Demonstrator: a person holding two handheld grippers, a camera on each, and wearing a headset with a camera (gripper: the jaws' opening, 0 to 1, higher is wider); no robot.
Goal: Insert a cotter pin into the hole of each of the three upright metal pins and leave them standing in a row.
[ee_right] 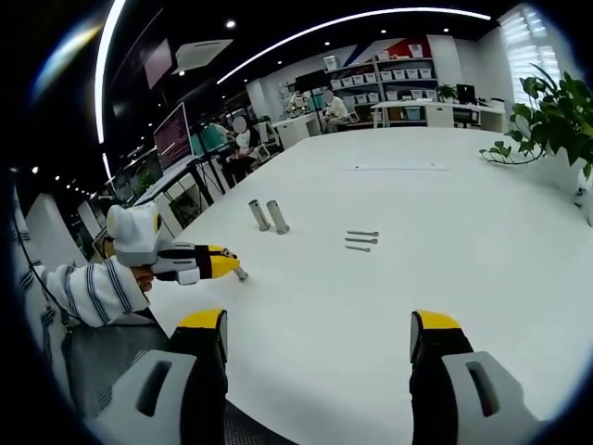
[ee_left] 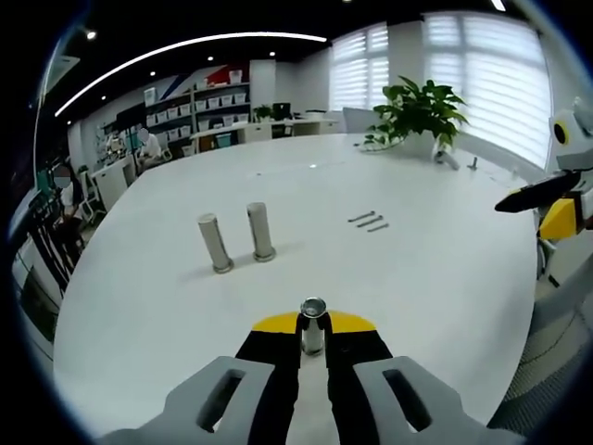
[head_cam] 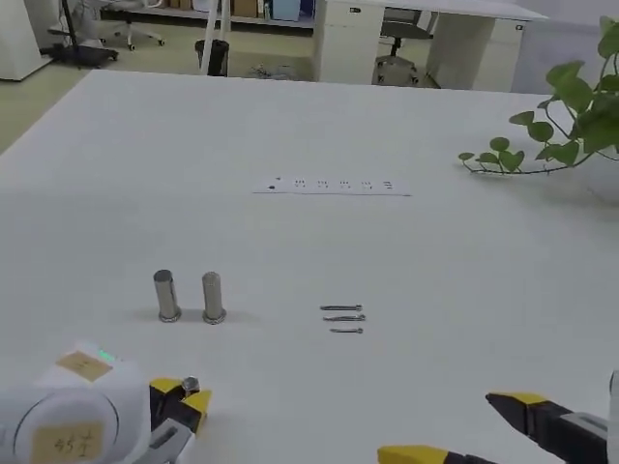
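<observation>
Left gripper view gives me what matters: the left gripper [ee_left: 313, 326] has its jaws clamped on one metal pin [ee_left: 313, 311], which sticks out past the yellow tips with its round end toward the camera. Straight ahead of the jaws, further in from the near edge of the table [head_cam: 406, 251], stand the other two metal pins [ee_left: 237, 237]. They are upright, close side by side but apart, and form a short row running along the near edge.

So the held pin lies on the near-edge side of that row, toward the table's near left corner. I judge the row wants this pin set upright in line with the pair, not in front of it. How far it tilts in the jaws I cannot tell.

The three cotter pins [head_cam: 343, 319] lie flat to the right of the standing pair. Their long axes run parallel to the near edge, one behind another and close together without touching.

The right gripper [ee_right: 320, 326] hovers over the near edge toward the right, jaws wide apart and holding nothing. It points inward across the table with the cotter pins ahead and slightly left. It is the nearer hand to them, and I judge it the one to pick. Since they lie crosswise to its line of approach, the jaws would meet them across their width.
</observation>
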